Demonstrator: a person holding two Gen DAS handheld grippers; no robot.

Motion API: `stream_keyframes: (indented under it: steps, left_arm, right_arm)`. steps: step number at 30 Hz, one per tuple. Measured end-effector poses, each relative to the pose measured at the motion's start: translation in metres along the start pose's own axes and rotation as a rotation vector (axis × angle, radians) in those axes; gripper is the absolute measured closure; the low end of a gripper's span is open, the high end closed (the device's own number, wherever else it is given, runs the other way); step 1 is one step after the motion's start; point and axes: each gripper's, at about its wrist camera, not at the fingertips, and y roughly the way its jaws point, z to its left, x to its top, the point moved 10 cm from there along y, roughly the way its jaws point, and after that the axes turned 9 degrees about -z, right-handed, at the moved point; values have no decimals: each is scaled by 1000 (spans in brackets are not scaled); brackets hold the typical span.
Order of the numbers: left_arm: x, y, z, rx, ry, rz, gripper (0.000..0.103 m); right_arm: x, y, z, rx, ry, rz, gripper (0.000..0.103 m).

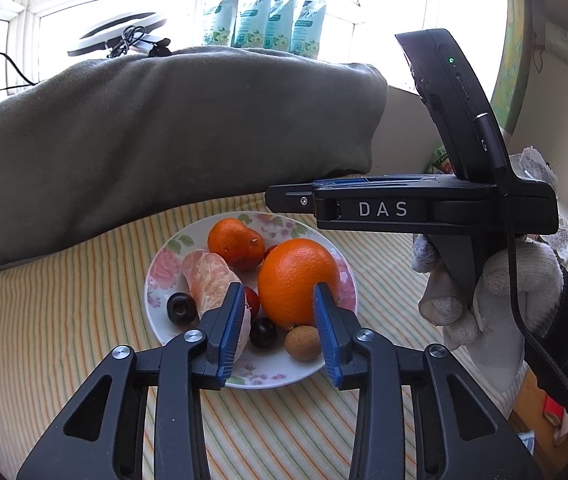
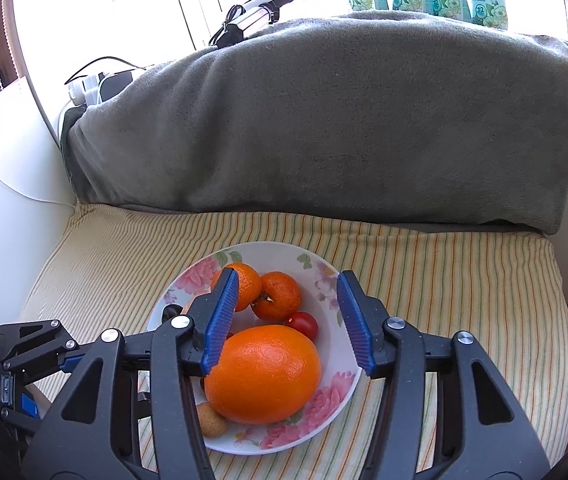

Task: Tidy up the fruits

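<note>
A floral plate (image 1: pixel 171 248) lies on a striped cushion (image 1: pixel 63 320). It holds a big orange (image 1: pixel 296 276), two mandarins (image 1: pixel 229 240), a peeled citrus segment (image 1: pixel 207 276), a cherry tomato (image 1: pixel 252 300), two dark grapes (image 1: pixel 181 308) and a small brown fruit (image 1: pixel 302 343). My left gripper (image 1: pixel 279 294) hovers open over the plate's near side, gripping nothing. In the right wrist view my right gripper (image 2: pixel 288 280) stands open above the orange (image 2: pixel 263 372) and mandarins (image 2: pixel 277 296), pads touching nothing. A gloved hand (image 1: pixel 484 292) holds it.
A bulky grey blanket (image 2: pixel 324 120) lies just behind the plate (image 2: pixel 267 246). Spray bottles (image 1: pixel 263 12), a ring light (image 1: pixel 119 32) and cables stand on the window sill beyond. A white wall (image 2: pixel 3 200) bounds the cushion's left side.
</note>
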Motion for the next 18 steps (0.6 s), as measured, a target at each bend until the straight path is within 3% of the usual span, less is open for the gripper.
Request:
stream_keyframes:
  steps: [3,5,9,13,18]
  left_arm:
    - [1,-3,0,-3,-2,-4,63]
    - [2,-4,0,-3,-2,-6,62]
    - [3,-7,1,-2,-8,-10,48]
    - [3,-9,2,1,-11,-11,46]
    - [4,-12,7,13,-33,-14,36]
  right_arm:
    - [1,-2,-1,-4,2,-9,37]
    - [1,-4,-2,-5,4,-11,36]
    - [0,-6,-3,-16,0,-10,31]
    - [-1,-10,-3,-34,-12,-20,23]
    - [-1,-14,-4,-53,-10,-27,17]
